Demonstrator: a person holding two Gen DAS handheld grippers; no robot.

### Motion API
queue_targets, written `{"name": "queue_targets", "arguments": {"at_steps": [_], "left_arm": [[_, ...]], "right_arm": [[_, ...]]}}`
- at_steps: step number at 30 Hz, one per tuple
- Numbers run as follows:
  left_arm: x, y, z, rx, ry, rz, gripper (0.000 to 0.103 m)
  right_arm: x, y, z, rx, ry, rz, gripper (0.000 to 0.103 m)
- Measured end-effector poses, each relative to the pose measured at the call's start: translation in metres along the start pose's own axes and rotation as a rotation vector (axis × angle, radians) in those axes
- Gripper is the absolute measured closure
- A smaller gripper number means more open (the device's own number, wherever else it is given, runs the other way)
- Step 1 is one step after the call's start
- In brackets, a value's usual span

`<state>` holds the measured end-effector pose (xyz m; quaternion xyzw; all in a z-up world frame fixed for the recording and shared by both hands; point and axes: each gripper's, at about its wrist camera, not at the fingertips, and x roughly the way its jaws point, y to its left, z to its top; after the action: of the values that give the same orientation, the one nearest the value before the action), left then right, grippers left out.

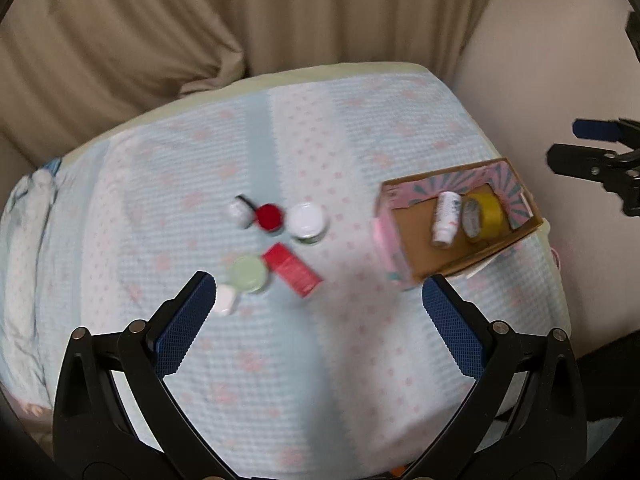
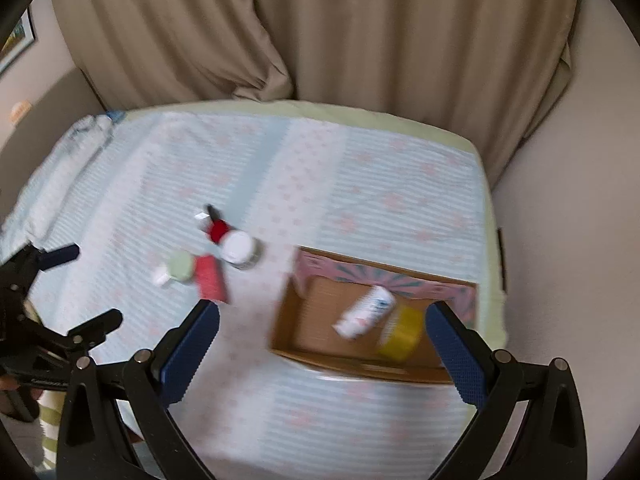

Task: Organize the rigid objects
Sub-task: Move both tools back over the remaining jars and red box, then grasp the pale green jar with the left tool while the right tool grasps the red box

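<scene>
Both tools, left tool (image 1: 316, 296) and right tool (image 2: 322, 324), gape empty above jars (image 1: 306, 219) and box (image 2: 320, 308).

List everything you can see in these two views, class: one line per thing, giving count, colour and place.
Box: 1, cardboard with pink patterned walls, right side of the bed.
Bottle: 1, white, lying in the box.
Tape roll: 1, yellow, in the box beside the bottle.
Red carton: 1, red, lying mid-bed.
Green lid jar: 1, pale green, left of the carton.
White lid jar: 1, white, behind the carton.
Red cap: 1, red, left of the white lid jar.
Small white items: 2, blurred, at the cluster's left.
Bedspread: 1, pale blue and pink.
Curtain: 1, beige, behind the bed.
Left gripper: 1, black with blue pads, open.
Right gripper: 1, same, open.
</scene>
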<state>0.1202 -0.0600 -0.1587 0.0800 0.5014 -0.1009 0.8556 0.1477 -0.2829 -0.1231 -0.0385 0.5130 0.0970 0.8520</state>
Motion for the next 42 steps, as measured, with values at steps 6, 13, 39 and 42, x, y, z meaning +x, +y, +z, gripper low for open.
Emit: {"name": "queue_targets", "arguments": {"at_steps": [6, 13, 39, 42], "left_arm": [[-0.014, 0.071, -0.023, -0.009, -0.010, 0.022, 0.000], [0.000, 0.134, -0.045, 0.035, 0.023, 0.010, 0.000], [0.264, 0.135, -0.060, 0.511, 0.163, -0.185, 0.000], [0.288, 0.126, -0.061, 0.567, 0.162, -0.211, 0.001]], "right_arm": [[0.002, 0.064, 0.002, 0.020, -0.031, 0.039, 0.000], [0.029, 0.136, 0.005, -0.002, -0.008, 0.036, 0.000], [0.282, 0.201, -0.009, -0.072, 0.265, 0.011, 0.001], [0.313, 0.198, -0.015, -0.099, 0.310, 0.031, 0.006]]}}
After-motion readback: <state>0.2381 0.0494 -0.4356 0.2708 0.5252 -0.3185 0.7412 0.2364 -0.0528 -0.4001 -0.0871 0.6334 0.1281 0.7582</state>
